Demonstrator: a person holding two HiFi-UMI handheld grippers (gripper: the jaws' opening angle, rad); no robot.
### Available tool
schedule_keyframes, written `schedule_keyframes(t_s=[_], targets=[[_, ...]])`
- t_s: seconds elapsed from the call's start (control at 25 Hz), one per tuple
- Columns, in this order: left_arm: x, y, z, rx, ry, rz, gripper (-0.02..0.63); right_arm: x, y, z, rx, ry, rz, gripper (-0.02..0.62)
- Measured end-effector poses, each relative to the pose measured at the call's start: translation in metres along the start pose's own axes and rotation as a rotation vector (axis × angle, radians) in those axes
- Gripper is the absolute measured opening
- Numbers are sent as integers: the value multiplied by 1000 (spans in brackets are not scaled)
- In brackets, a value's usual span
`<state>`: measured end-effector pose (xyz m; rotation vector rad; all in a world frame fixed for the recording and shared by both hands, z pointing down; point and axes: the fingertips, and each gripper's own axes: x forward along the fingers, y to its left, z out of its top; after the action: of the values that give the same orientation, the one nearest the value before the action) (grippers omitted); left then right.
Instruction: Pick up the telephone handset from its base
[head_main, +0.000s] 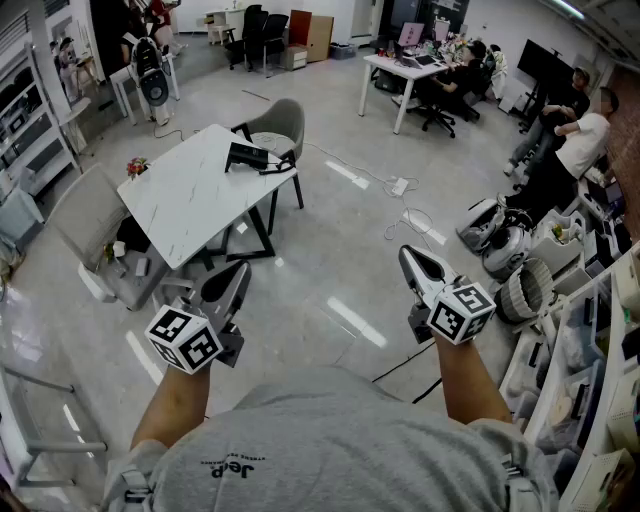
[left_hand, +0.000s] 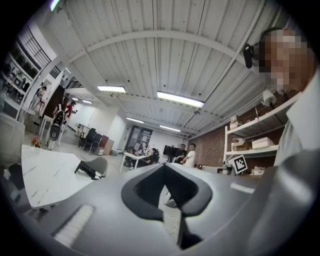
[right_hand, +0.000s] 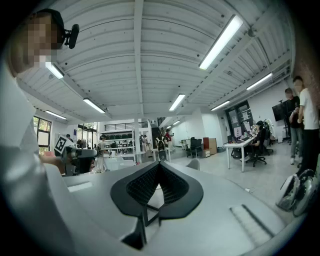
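The left gripper (head_main: 238, 272) and the right gripper (head_main: 410, 258) are both held level in front of the person, each with its jaws pressed together and nothing between them, touching nothing. The black telephone (head_main: 248, 156) sits well ahead of them on the white bench (head_main: 185, 205), close to the bench's far edge and just in front of a grey chair (head_main: 277, 122); at this range the handset cannot be told apart from its base. A small flower bunch (head_main: 136, 166) stands at the bench's left corner, well apart from the telephone. Bare grey floor (head_main: 330, 260) lies open between the grippers and the bench, with clutter along the right wall.
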<state>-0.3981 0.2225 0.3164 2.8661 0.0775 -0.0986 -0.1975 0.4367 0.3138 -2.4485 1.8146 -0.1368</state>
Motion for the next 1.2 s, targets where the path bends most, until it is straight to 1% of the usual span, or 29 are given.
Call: schedule_keyframes(t_s=[0.4, 0.76, 0.84, 0.92, 0.96, 1.0, 1.04, 1.12, 1.2], targets=[[6, -6, -1, -3, -2, 4, 57, -2, -3, 5, -18, 1, 9, 3], [16, -14, -3, 5, -4, 12, 57, -7, -19, 3, -21, -4, 14, 4], [19, -19, -4, 6, -3, 17, 57, -10, -25, 1, -19, -10, 29, 5], [24, -25, -4, 5, -1, 26, 57, -13, -26, 7, 2, -34, 72, 17], [26, -28, -4, 6, -1, 30, 57, -14, -26, 10, 13, -42, 93, 98], [30, -31, -4, 8, -2, 32, 57, -15, -29, 12, 20, -46, 106, 210], [33, -34, -4, 10, -4, 35, 57, -16, -33, 14, 23, -48, 108, 279], [41, -41, -4, 14, -6, 41, 57, -18, -42, 18, 14, -47, 104, 333], [48, -48, -6, 17, -9, 50, 57, -22, -52, 18, 3, -33, 100, 361]])
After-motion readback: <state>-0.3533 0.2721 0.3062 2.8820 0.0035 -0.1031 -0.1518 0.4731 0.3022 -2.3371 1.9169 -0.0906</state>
